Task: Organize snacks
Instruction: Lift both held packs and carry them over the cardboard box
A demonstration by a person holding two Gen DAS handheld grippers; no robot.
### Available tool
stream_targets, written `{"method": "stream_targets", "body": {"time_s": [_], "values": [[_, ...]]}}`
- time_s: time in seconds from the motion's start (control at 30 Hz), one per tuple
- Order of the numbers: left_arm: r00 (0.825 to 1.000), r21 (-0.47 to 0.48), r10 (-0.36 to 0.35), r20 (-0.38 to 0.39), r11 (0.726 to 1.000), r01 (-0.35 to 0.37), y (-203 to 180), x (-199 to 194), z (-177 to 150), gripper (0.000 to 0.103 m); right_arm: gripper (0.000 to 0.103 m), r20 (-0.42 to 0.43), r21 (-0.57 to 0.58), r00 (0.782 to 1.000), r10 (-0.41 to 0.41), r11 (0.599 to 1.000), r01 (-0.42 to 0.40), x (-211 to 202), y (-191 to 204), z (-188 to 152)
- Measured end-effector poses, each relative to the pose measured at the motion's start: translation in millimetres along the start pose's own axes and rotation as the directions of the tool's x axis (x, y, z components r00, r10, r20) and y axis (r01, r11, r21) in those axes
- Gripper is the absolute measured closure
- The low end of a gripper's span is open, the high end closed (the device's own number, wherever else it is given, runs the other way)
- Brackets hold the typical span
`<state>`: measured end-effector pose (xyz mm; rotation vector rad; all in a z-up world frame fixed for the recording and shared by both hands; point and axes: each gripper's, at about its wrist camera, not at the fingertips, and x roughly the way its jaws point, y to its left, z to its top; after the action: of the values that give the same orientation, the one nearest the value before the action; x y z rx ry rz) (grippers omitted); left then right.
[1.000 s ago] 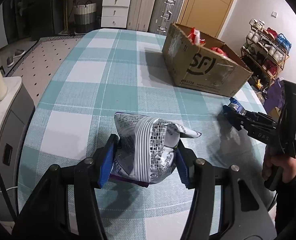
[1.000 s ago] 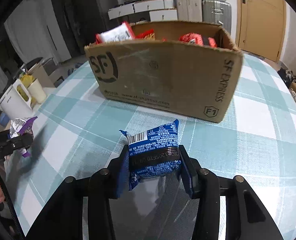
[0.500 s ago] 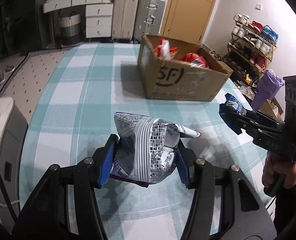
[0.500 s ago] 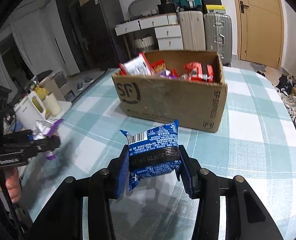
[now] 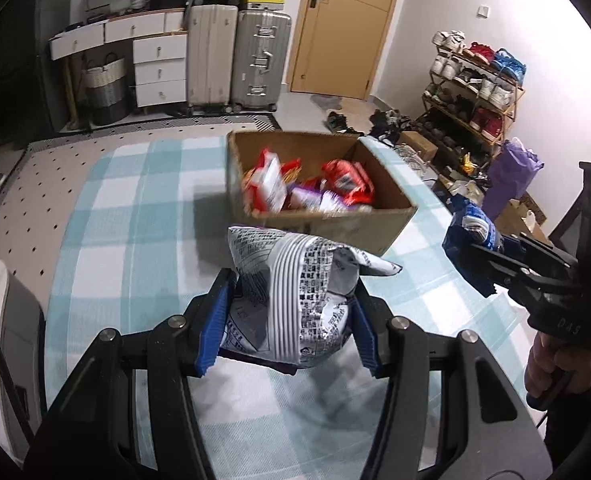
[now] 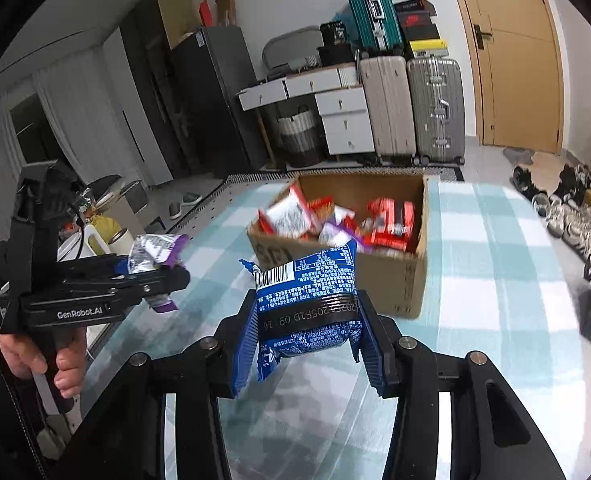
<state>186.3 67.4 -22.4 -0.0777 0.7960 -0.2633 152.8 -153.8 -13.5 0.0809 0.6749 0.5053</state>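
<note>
The left gripper (image 5: 289, 320) is clamped on a silver bag (image 5: 291, 296), held off the table (image 5: 107, 248). The right gripper (image 6: 305, 330) pinches a blue packet (image 6: 311, 304), also in the air. At 12 o'clock beyond both sits the open box (image 6: 395, 284), holding red, white and purple snacks (image 5: 307, 190).

Both claws, the left (image 5: 287, 316) and the right (image 6: 305, 338), have risen above the cardboard box (image 5: 387, 228).
</note>
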Motion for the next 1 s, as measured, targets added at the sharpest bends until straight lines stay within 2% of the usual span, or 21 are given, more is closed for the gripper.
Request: {"method": "stream_targets", "body": {"time_s": [0.1,0.3,0.6,0.87,1.0], "values": [[0.999,0.049,0.028,0.017,0.998,-0.029,-9.2,2.0,19.7,0.051,0.057,0.02,-0.023,1.0,-0.004,1.0,0.004,-5.8,1.8,18.0],[0.999,0.103,0.027,0.022,0.994,-0.029,-23.5,10.3,54.6,0.051,0.057,0.037,-0.073,0.999,-0.003,0.997,0.006,-3.0,6.5,53.0],[1.0,0.099,-0.005,-0.007,0.995,0.005,-26.4,29.4,101.4,0.051,0.057,0.054,-0.094,0.998,-0.015,0.995,0.02,13.3,1.7,97.8],[1.0,0.086,-0.009,-0.029,0.996,0.012,-22.1,61.4,135.9,0.051,0.057,0.035,-0.13,0.999,-0.035,0.991,0.039,50.4,-6.2,124.1],[0.999,0.104,0.019,-0.034,0.994,-0.016,-22.0,83.7,144.8,0.051,0.057,0.021,-0.114,0.999,-0.043,0.992,0.045,73.1,-20.8,131.4]]}}
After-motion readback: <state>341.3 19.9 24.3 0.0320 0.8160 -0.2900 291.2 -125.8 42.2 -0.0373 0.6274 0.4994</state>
